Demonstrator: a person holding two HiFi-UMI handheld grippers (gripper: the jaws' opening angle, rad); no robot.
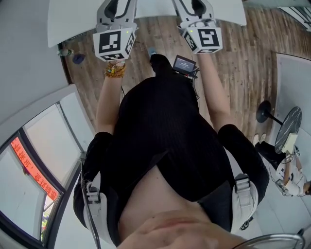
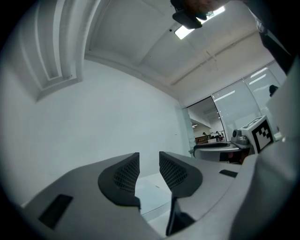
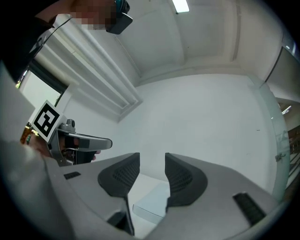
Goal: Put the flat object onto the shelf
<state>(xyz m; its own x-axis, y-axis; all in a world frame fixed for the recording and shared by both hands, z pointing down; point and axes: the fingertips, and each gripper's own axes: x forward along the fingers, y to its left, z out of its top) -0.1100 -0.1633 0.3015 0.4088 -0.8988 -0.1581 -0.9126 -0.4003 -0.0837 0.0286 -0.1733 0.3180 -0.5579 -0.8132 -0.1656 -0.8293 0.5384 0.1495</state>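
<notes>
In the head view my left gripper [image 1: 115,19] and right gripper [image 1: 197,14] are held side by side over the near edge of a white table [image 1: 73,19], with their fingertips cut off by the top of the frame. The left gripper [image 2: 149,159] has a narrow gap between its jaws and nothing in it. The right gripper [image 3: 152,159] also shows an empty gap. Below and beyond the right jaws lies a white flat slab [image 3: 152,206], not touched. A pale surface [image 2: 150,192] lies below the left jaws. No shelf is in view.
A wooden floor [image 1: 243,58] runs under the table. On the right stand a black round-based stand [image 1: 266,113] and a white panel [image 1: 294,73]. A small blue thing [image 1: 77,58] lies near the left wall. Both gripper views face a plain white wall [image 2: 117,108].
</notes>
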